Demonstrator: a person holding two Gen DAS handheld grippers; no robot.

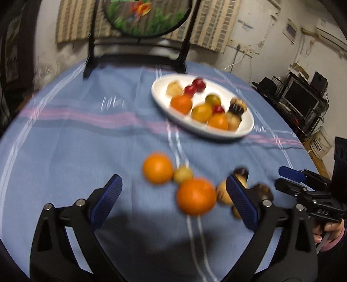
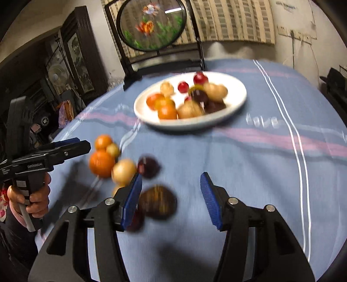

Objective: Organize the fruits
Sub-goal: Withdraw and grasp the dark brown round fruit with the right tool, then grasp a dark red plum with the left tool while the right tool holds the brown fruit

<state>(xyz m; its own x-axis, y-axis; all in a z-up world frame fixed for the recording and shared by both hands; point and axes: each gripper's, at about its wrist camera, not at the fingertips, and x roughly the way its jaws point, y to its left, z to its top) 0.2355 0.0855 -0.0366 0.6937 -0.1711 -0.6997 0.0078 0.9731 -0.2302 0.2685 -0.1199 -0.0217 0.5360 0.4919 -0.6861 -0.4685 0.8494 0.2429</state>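
Note:
A white oval plate (image 1: pixel 160 102) (image 2: pixel 236 99) holds several fruits: oranges, red ones, tan and dark ones. Loose fruit lies on the blue cloth nearer me: two oranges (image 1: pixel 196 196) (image 1: pixel 157 167), a small yellow fruit (image 1: pixel 182 174), tan fruit (image 1: pixel 223 193) and dark fruit (image 1: pixel 263 192). My left gripper (image 1: pixel 172 195) is open and empty, its jaws wide around the near orange. My right gripper (image 2: pixel 171 199) is open and empty, with a dark brown fruit (image 2: pixel 158 202) between its fingers and a dark red one (image 2: pixel 148 167) beyond. Both views are blurred.
A round painted screen on a black stand (image 1: pixel 147 17) (image 2: pixel 151 26) stands at the table's far edge. The table is covered by a blue cloth with pink stripes (image 1: pixel 86 117). Dark cabinets (image 2: pixel 73 56) are at the left, shelves with electronics (image 1: pixel 303 102) at the right.

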